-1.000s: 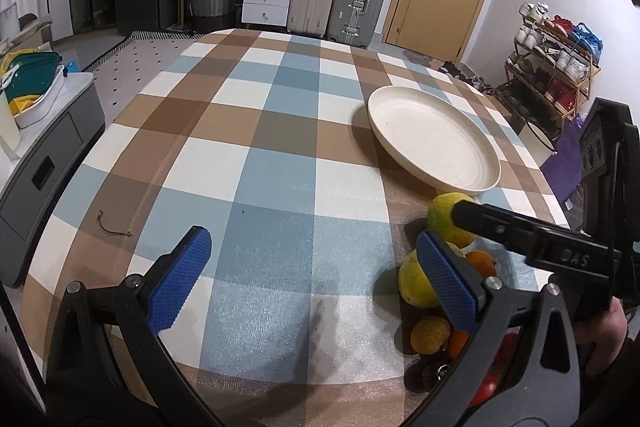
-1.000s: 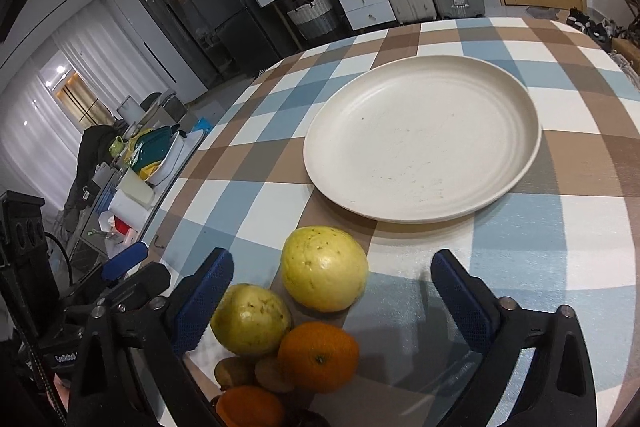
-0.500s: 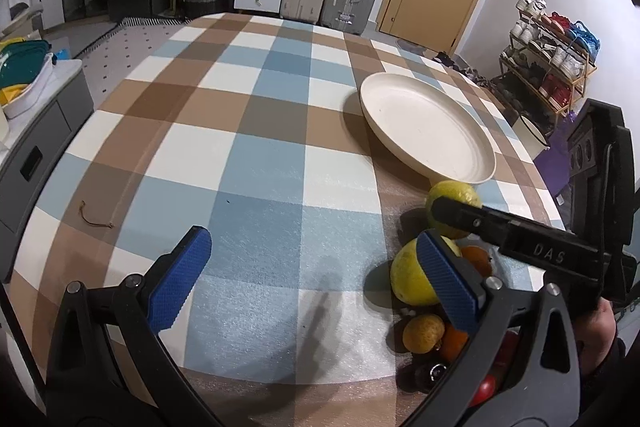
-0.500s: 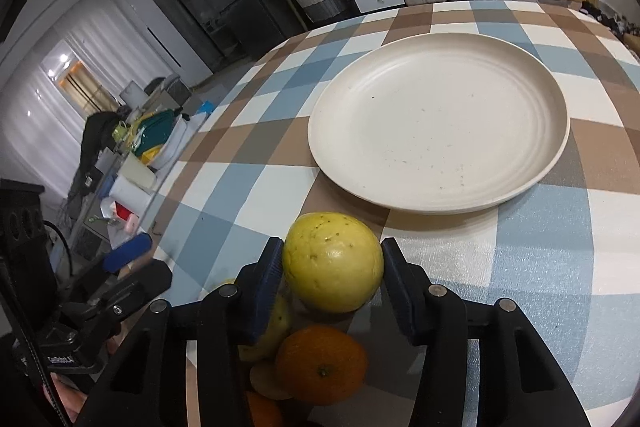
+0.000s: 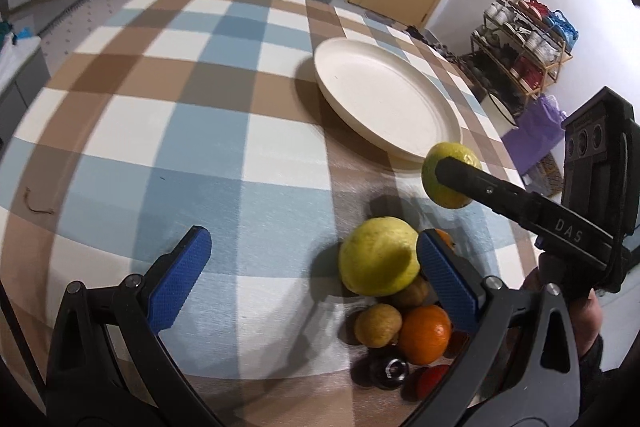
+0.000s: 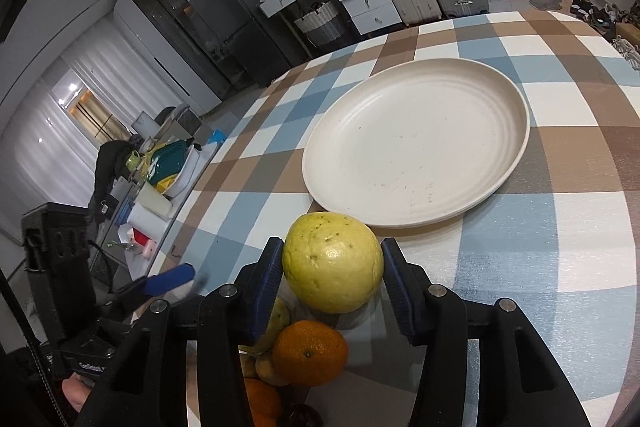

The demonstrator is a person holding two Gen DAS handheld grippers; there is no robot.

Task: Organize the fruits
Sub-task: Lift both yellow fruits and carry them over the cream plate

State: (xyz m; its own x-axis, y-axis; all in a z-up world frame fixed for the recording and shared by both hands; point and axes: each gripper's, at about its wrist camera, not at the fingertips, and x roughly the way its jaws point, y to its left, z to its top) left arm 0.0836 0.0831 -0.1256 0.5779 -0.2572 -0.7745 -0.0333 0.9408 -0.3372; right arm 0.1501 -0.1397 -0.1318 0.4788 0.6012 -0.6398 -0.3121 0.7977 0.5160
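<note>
My right gripper (image 6: 332,275) is shut on a yellow-green guava (image 6: 333,267) and holds it above the table, just short of the empty cream plate (image 6: 416,151). In the left wrist view the same guava (image 5: 450,181) hangs by the plate's near rim (image 5: 400,147). A pile of fruit lies on the checked cloth: a second yellow guava (image 5: 378,257), an orange (image 5: 424,333), small brown fruits (image 5: 377,324) and something red (image 5: 434,381). My left gripper (image 5: 312,283) is open and empty, its right finger beside the pile.
A checked tablecloth (image 5: 180,131) covers the round table. A small brown string (image 5: 38,203) lies at its left edge. Suitcases, drawers and a door stand behind; a shoe rack (image 5: 524,47) is at the right.
My right gripper has shut on the guava and lifted it off the pile towards the plate. My left gripper has moved forward and closer to the pile, still open.
</note>
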